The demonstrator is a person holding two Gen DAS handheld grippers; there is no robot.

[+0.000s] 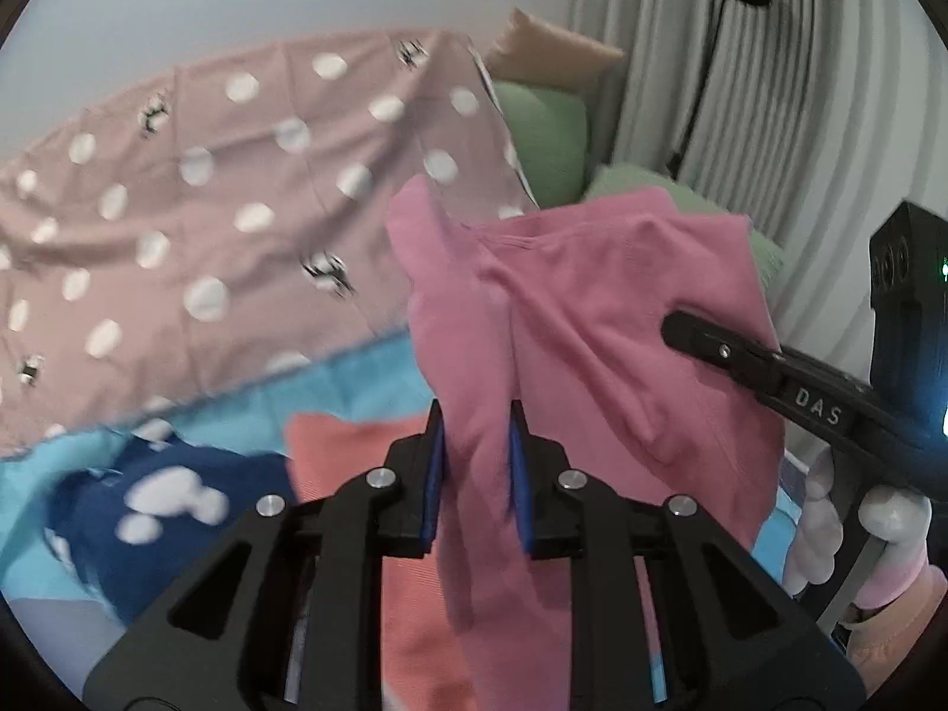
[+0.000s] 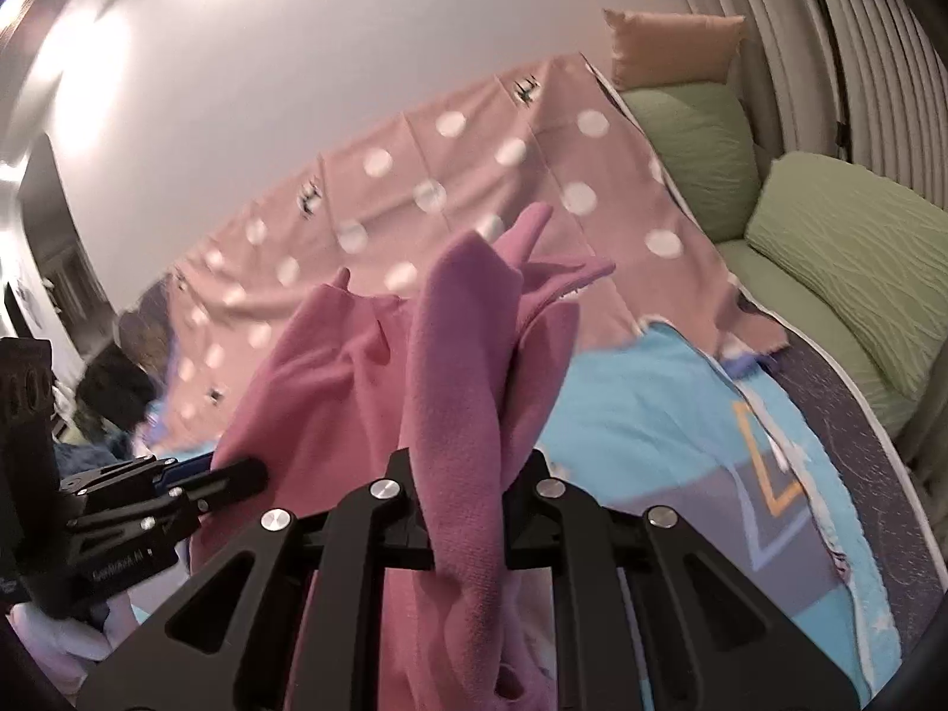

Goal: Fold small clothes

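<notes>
A pink garment (image 1: 592, 308) hangs in the air above the bed, held between both grippers. In the left wrist view my left gripper (image 1: 479, 468) has its blue pads pressed on a hanging fold of it. My right gripper (image 1: 681, 329) reaches in from the right, one black finger lying against the cloth's far side. In the right wrist view the right gripper (image 2: 468, 474) is shut on a bunched ridge of the pink garment (image 2: 332, 367), which drapes over its jaws. The left gripper (image 2: 237, 471) grips the cloth's left edge there.
Below lie an orange-red garment (image 1: 343, 462) and a navy one with white patches (image 1: 166, 509) on a blue bedspread (image 2: 640, 403). A pink dotted blanket (image 1: 207, 207) covers the back. Green pillows (image 2: 841, 249) and a grey curtain (image 1: 770, 118) stand on the right.
</notes>
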